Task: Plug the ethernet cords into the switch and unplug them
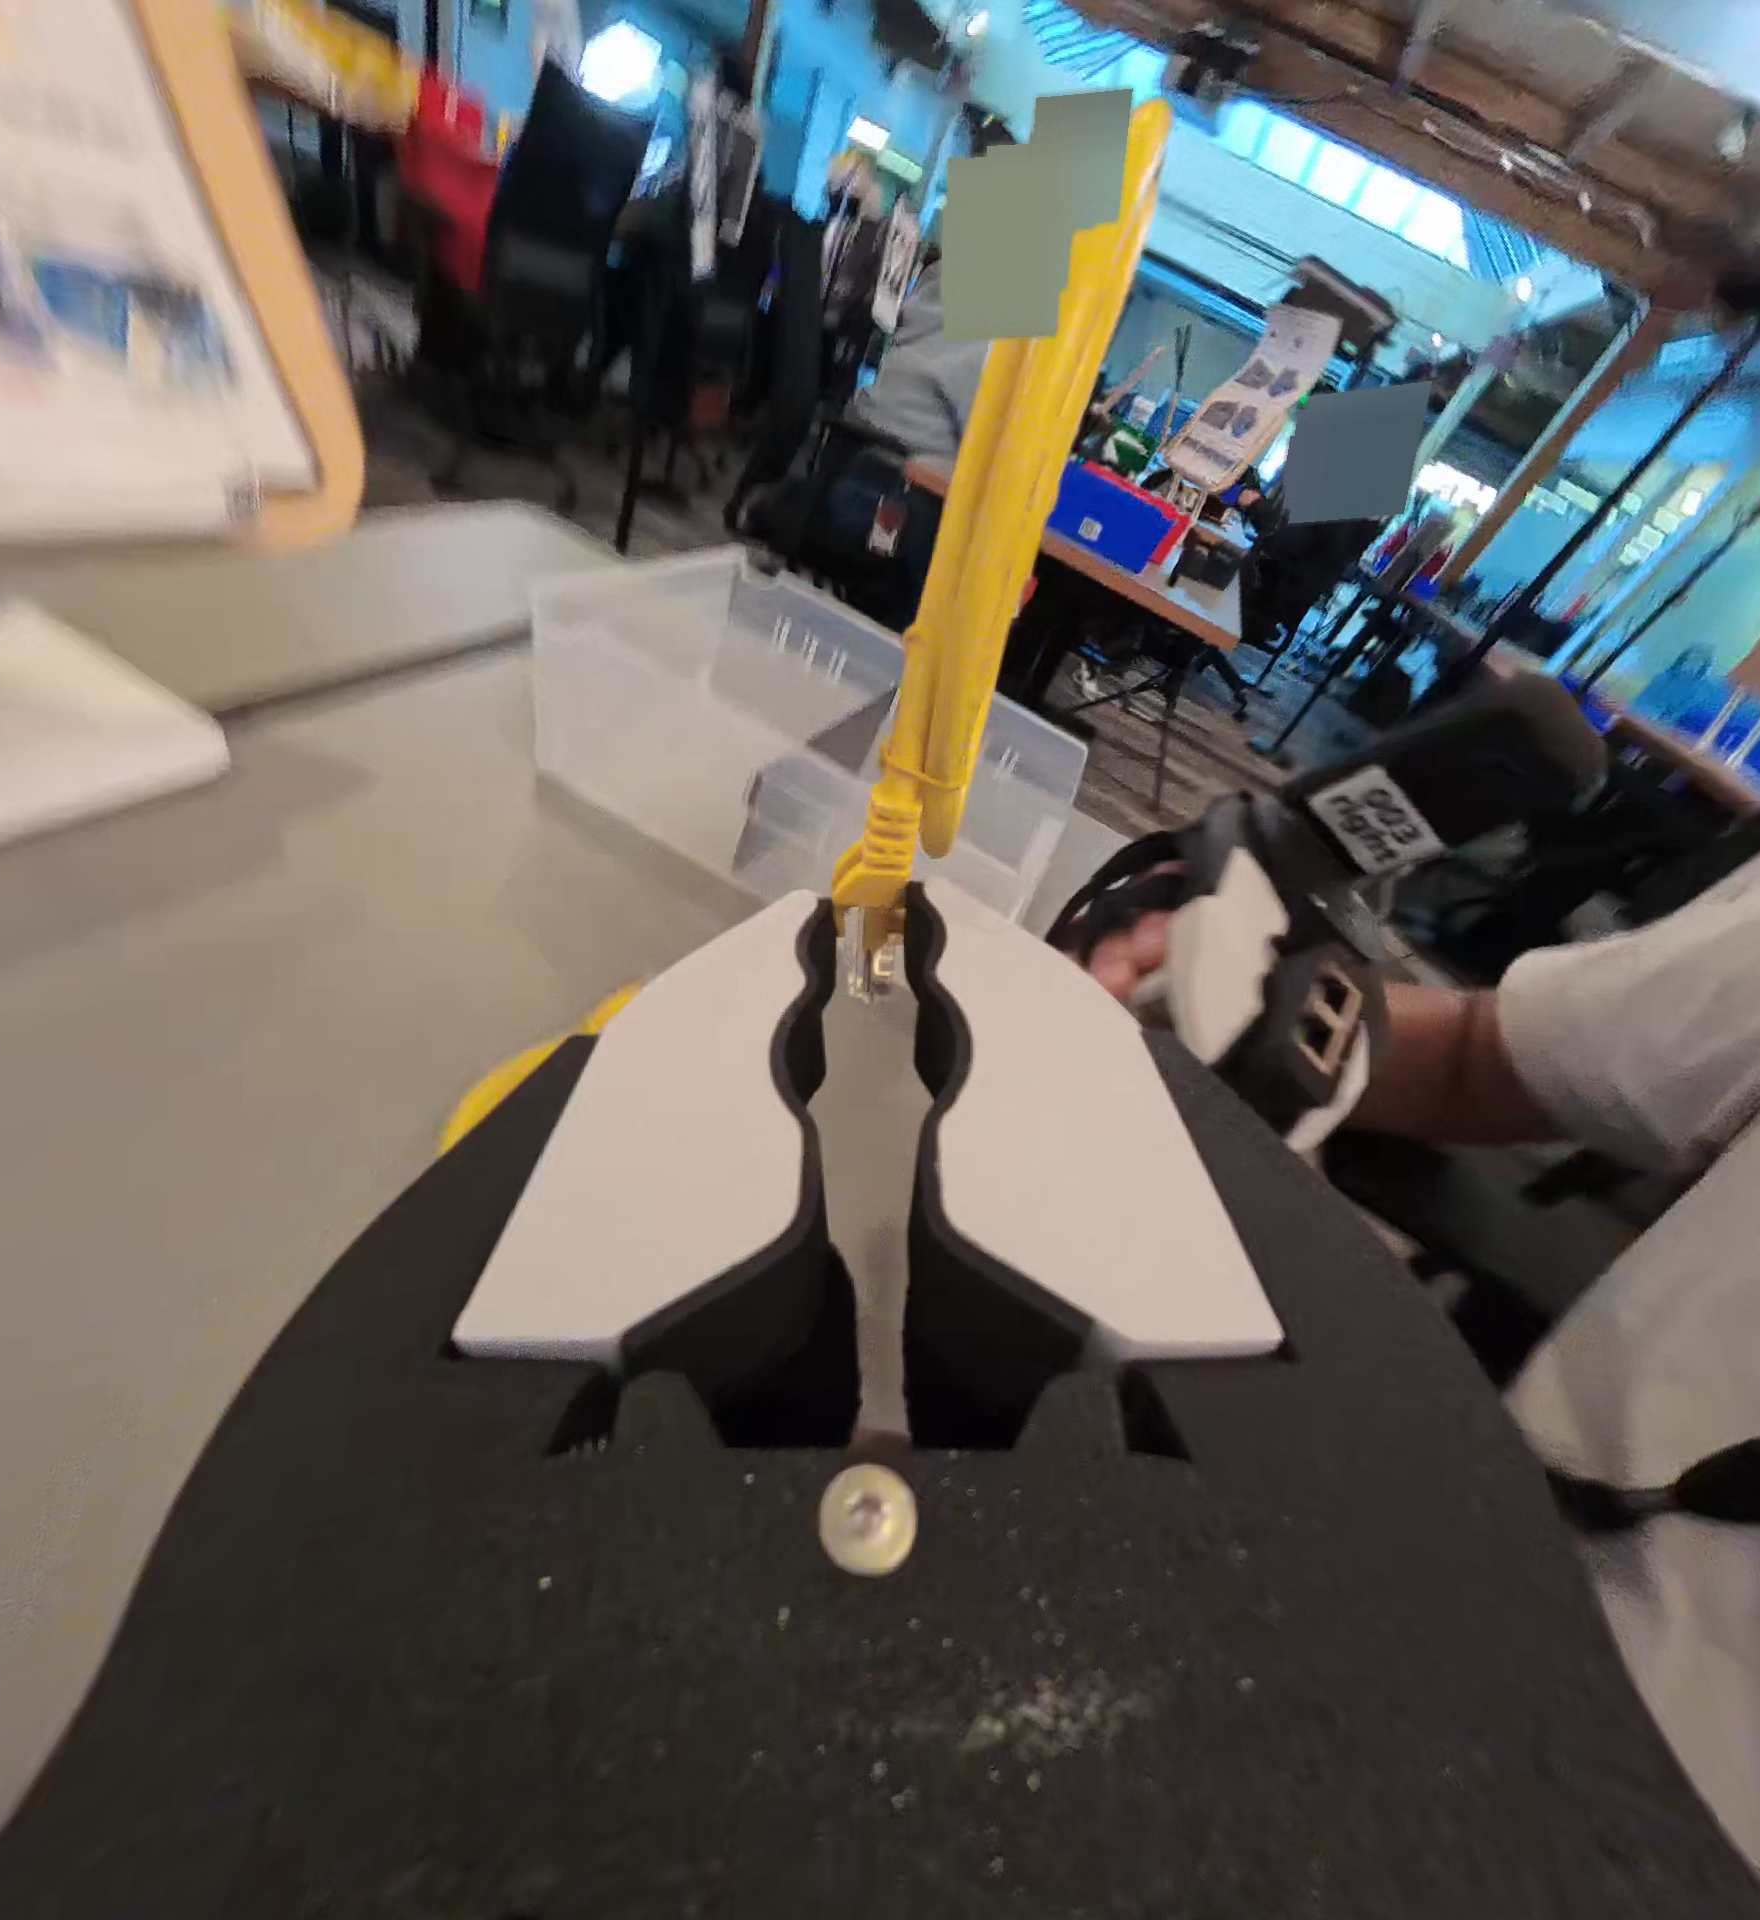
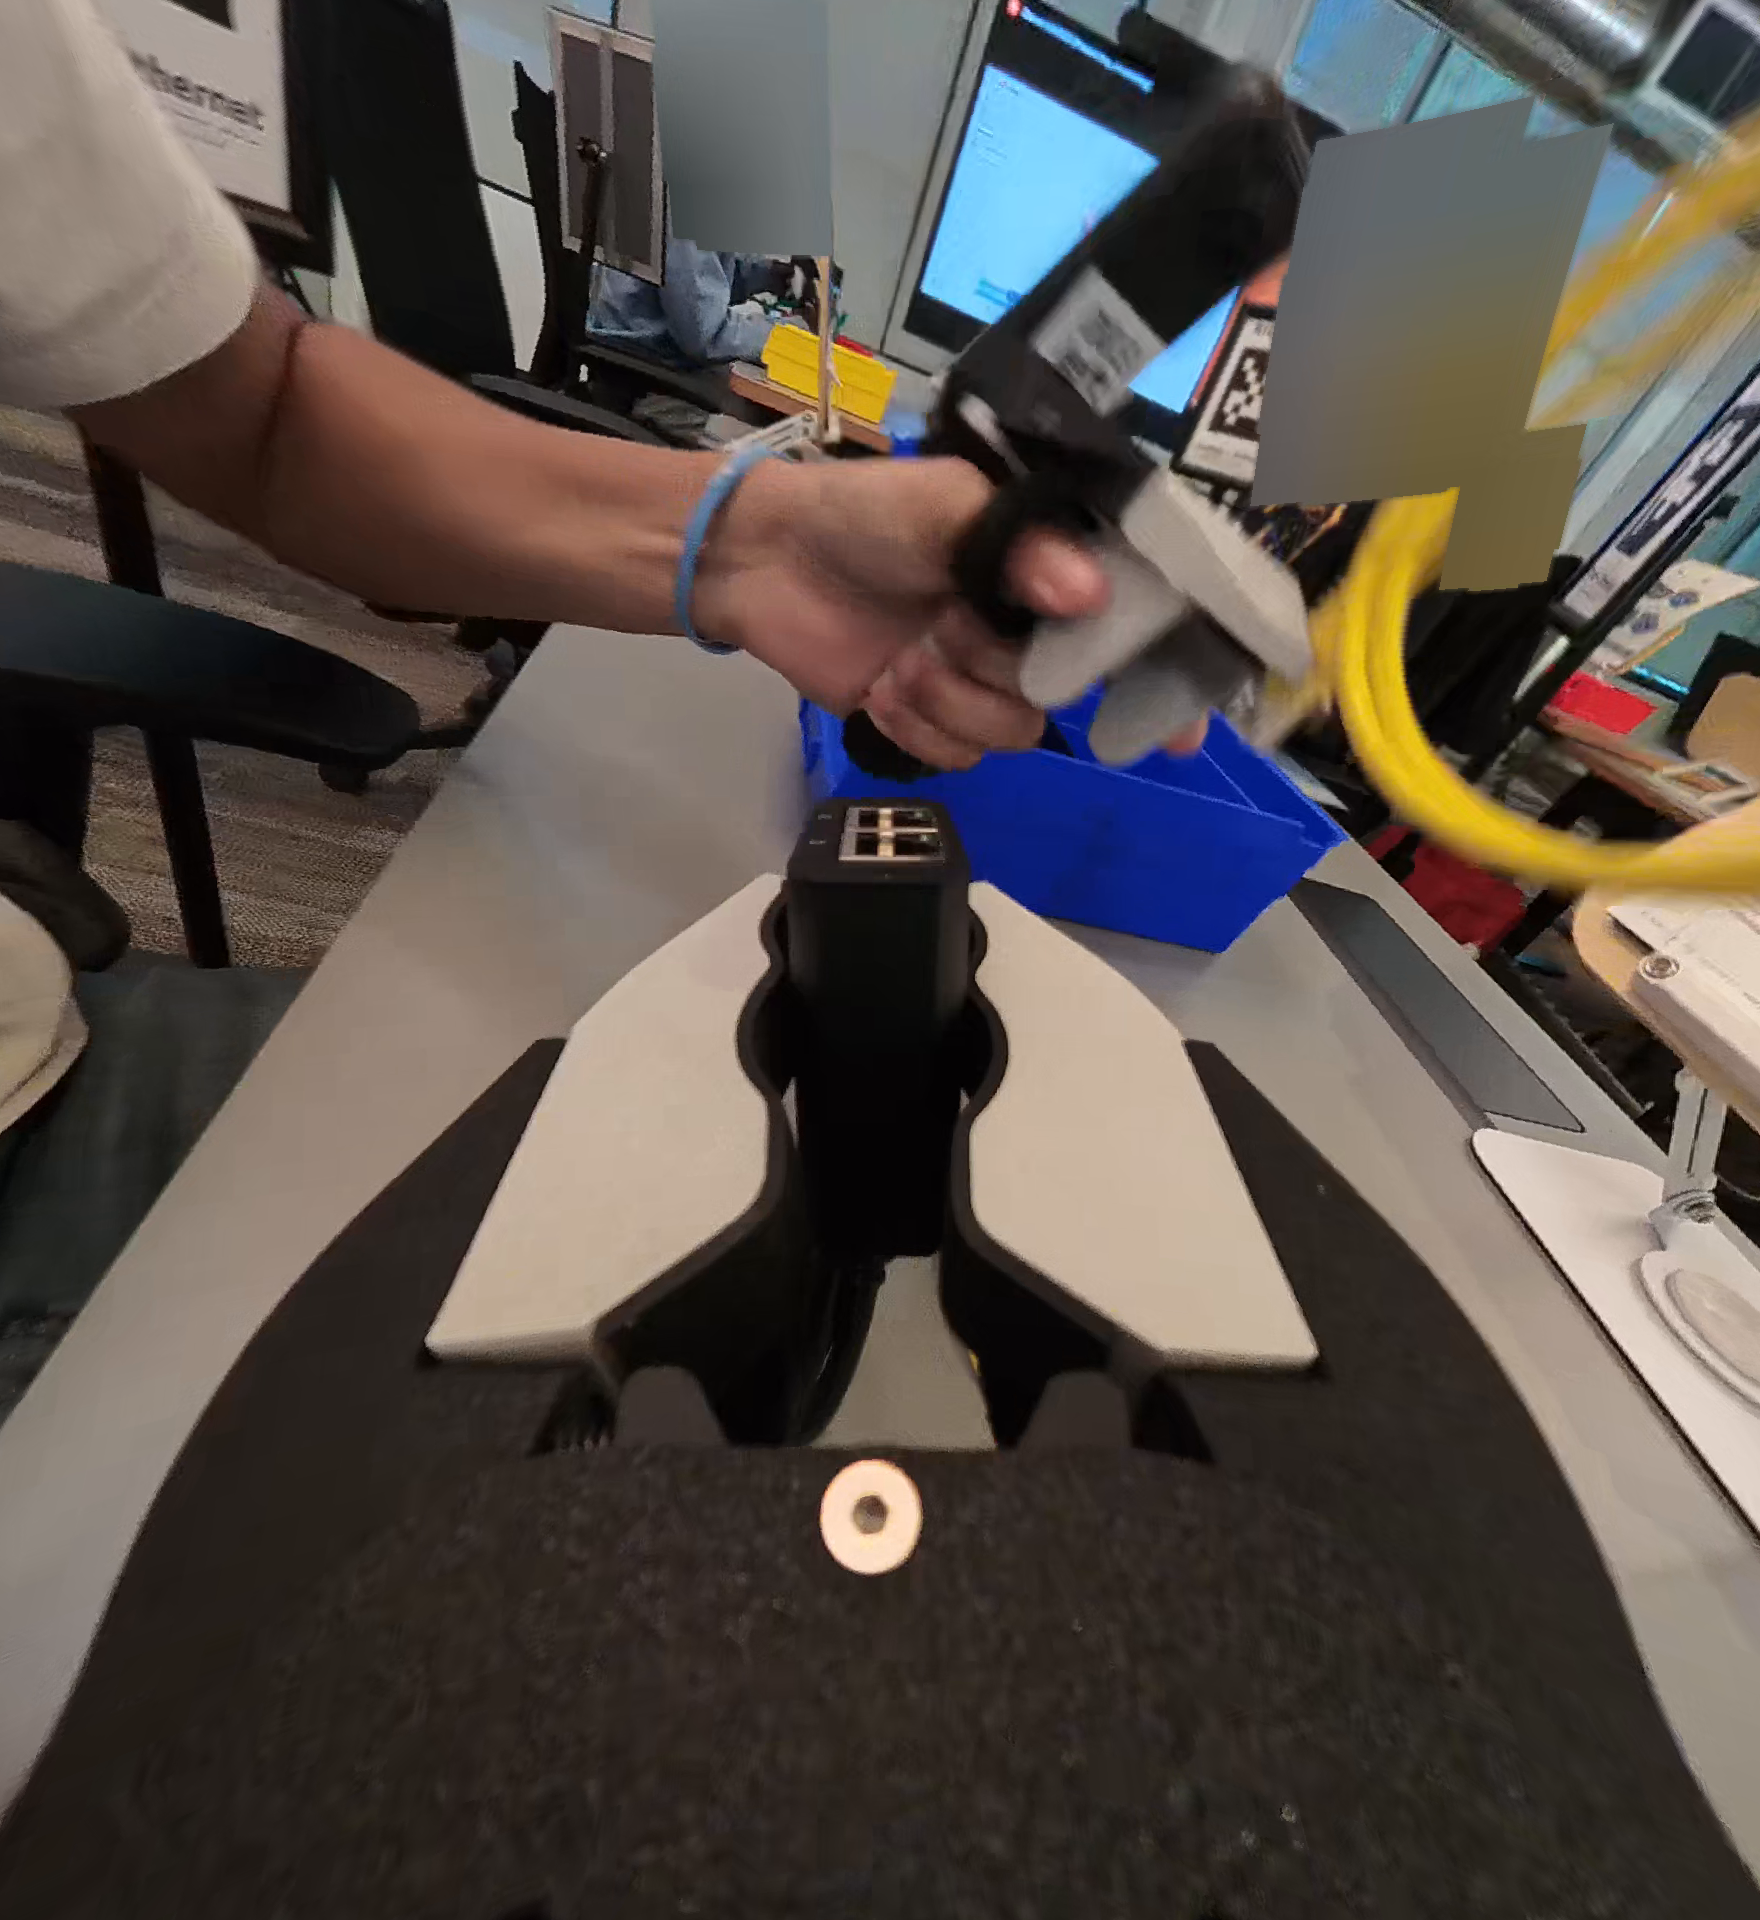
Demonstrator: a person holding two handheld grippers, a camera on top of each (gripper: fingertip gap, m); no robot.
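The cord (image 1: 1011,499), yellow and bundled, rises from my left claw (image 1: 871,935), whose pads are clamped on its clear plug (image 1: 868,961) at the very tips. In this left wrist view the bundle stands nearly upright above the grey table (image 1: 232,1039), with a clear bin (image 1: 668,675) just behind it. Off to the right I see my right claw (image 1: 1260,1018), gripping the black switch (image 1: 1323,1023) with its ports facing toward me, well apart from the plug.

In the right wrist view, the switch (image 2: 881,935) sits upright between my right claw's (image 2: 881,935) pads, which press on its two sides; its four ports (image 2: 888,831) face away from the camera. Beyond it lies a blue bin (image 2: 1115,842) on the table (image 2: 585,790). Above the bin my left hand (image 2: 855,592) grips the left claw (image 2: 1260,686), blurred, with the yellow cord (image 2: 1427,769) looping out to the right. The cord is not in any port.
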